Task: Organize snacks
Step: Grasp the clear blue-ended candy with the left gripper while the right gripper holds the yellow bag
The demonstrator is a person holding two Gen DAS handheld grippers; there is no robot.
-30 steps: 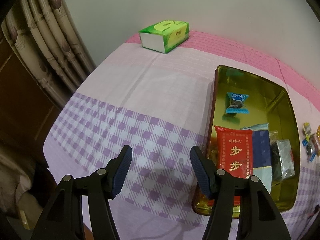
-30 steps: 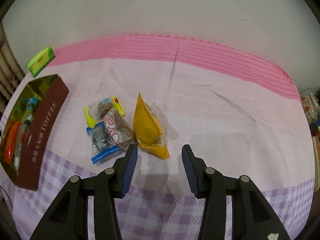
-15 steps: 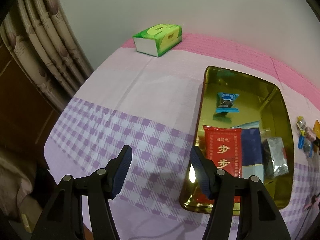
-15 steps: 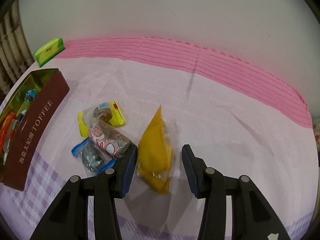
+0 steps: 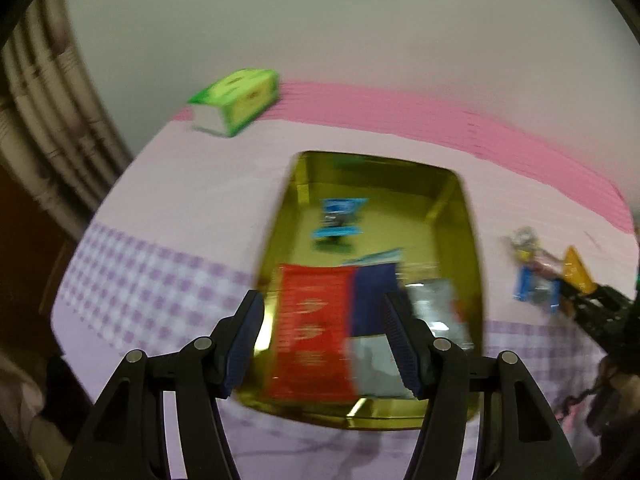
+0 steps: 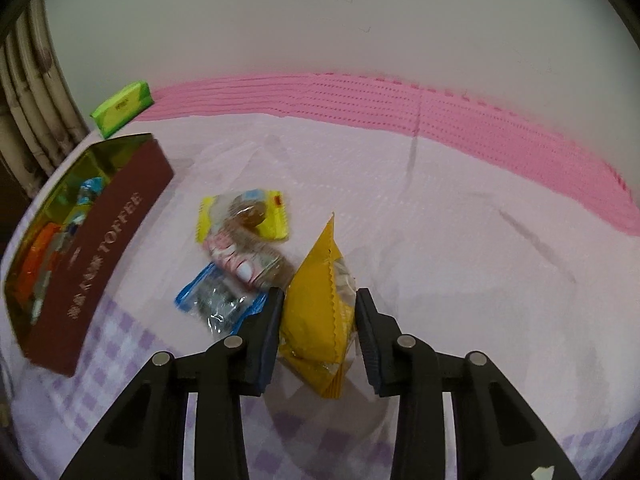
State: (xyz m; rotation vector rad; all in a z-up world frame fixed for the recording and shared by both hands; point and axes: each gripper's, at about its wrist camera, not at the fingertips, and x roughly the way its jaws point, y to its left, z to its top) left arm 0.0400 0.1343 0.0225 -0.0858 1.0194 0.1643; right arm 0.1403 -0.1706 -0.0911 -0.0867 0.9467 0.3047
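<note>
Snacks still to be sorted lay in a loose huddle on the cloth-covered worktop (image 6: pixel 460 240), apart from the gold tin (image 6: pixel 100 236) that already held several packets. The yellow packet (image 6: pixel 320 312) stood between the fingers of the right tool (image 6: pixel 318 312); the left pad (image 6: pixel 276 312) looked to be touching it, while the right pad seemed just clear of it, so the jaws were spread around the packet rather than clamped on it. It looked light, puffy and crinkly, a soft film pouch with a serrated seam, likely to slide or crumple under a hard squeeze. A hold across the full middle of the pouch seemed safer than one on the thin seam edge. Just beside it lay a pink-patterned packet (image 6: pixel 244 260), a blue-edged packet (image 6: pixel 220 304) and a yellow-bordered one (image 6: pixel 244 216), overlapping.

The right tool pointed down and forward at a slant, low over the cloth. The left tool (image 5: pixel 324 340) hung over the near end of the tin, jaws wide apart and holding nothing, above a red packet (image 5: pixel 312 332); that view was blurred. A green tissue box (image 5: pixel 236 100) sat at the far edge.
</note>
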